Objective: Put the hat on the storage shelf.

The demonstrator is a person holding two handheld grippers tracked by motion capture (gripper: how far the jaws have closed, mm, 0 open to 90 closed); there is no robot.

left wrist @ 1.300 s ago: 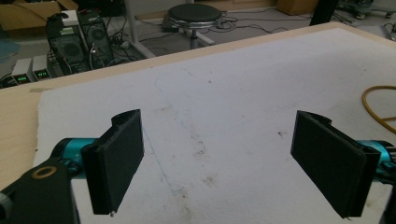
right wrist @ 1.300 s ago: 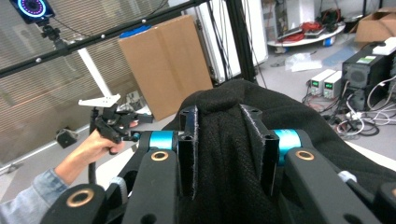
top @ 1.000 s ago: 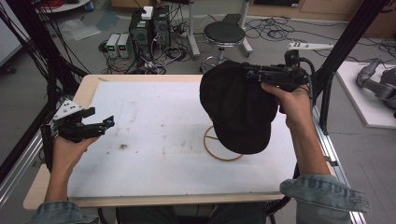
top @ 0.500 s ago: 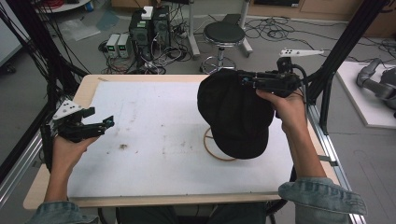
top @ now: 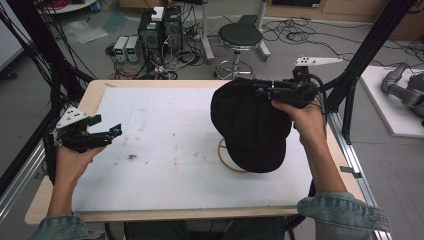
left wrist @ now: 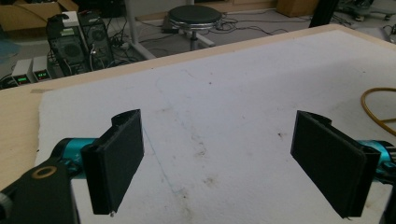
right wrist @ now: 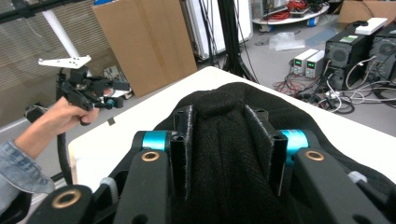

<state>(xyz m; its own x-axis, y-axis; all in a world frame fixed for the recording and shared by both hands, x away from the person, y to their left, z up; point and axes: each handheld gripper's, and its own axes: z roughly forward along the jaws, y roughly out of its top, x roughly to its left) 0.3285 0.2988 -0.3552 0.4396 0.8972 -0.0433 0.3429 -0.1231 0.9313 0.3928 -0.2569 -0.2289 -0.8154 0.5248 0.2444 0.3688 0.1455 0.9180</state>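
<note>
The right gripper (top: pixel 260 90) sits in the upper right of the high view with its jaws pinched on a fold of a black knitted cap (top: pixel 252 125). The cap hangs from that pinch and droops toward the middle right of the frame, covering part of a thin yellowish ring (top: pixel 223 157) that lies on the white table mat (top: pixel 165 130). Whether the cap's lower edge touches the mat or floats just above it I cannot tell from here. In the right gripper view the two pads bite a raised ridge of the knit between them, so the hold is on a bunched bit of fabric and not on the whole brim.

Over at the left edge of the high view the left gripper (top: pixel 107 131) hovers near the mat's left side, jaws spread wide with nothing between them, well apart from the cap; the left gripper view shows bare, stained mat between the pads.

My worry is the grip itself: a soft knit pinched by one fold may creep out of the pads if the hand swings or tips, and the cap would flop onto the mat. The hanging edge could also snag the ring and drag it along, if the cap is moved sideways while low.
</note>
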